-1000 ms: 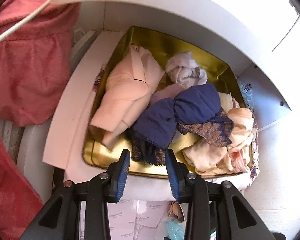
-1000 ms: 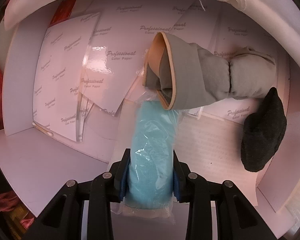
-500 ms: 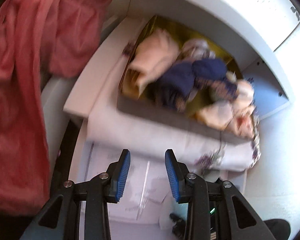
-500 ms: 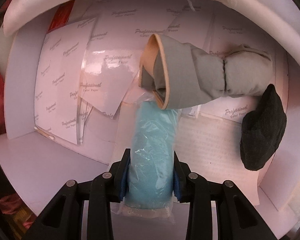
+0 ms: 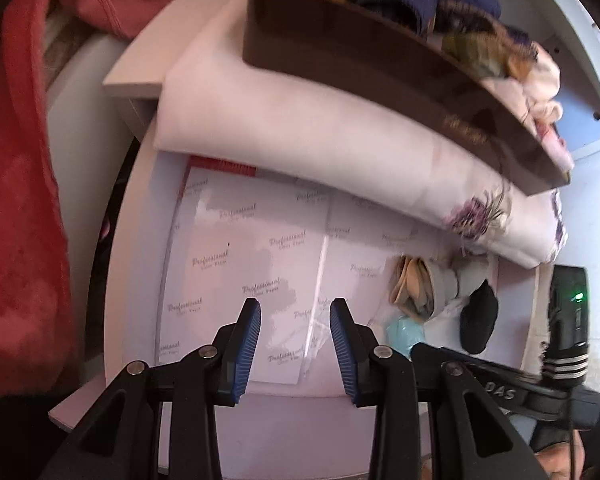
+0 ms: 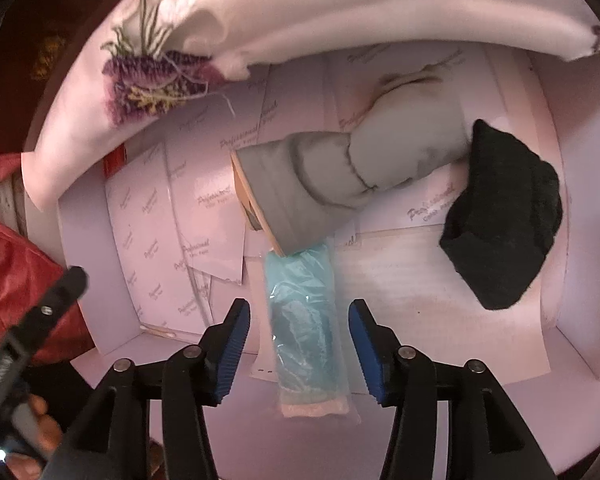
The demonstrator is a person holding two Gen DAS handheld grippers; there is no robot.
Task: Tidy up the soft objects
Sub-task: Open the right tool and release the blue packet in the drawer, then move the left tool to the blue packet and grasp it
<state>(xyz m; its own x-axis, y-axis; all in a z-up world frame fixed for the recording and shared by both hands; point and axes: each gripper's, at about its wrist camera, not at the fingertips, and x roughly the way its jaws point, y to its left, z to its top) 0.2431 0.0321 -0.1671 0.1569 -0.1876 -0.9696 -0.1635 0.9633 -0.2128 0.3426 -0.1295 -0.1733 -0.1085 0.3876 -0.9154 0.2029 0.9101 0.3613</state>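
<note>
Left wrist view is showing a red garment (image 5: 16,200) hanging far out past the left finger. The left gripper (image 5: 295,334) is hovering with its fingers spread and nothing between them, over white printed paper sheets (image 5: 244,264) lining the shelf floor beyond the fingertips. Ahead of and above the fingers, a folded white cloth with a purple flower (image 5: 340,148) is lying on the upper ledge, and a dark tin (image 5: 380,52) heaped with soft garments is sitting on top of it. Off beyond the right finger, a grey rolled garment (image 5: 440,288), a blue packet (image 5: 405,330) and a black sock (image 5: 478,320) are lying close together.

Right wrist view is showing the right gripper (image 6: 299,332) with its fingers released, standing apart on either side of the blue packet (image 6: 306,320) without touching it. That plastic-wrapped packet is lying lengthwise between the blue pads (image 6: 234,350), its far end tucked under the grey rolled garment (image 6: 340,176) just ahead of the fingertips. Ahead and past the right finger, the black sock (image 6: 504,216) is resting against the grey roll's far end. The flowered cloth (image 6: 260,8) is overhanging everything from above.
</note>
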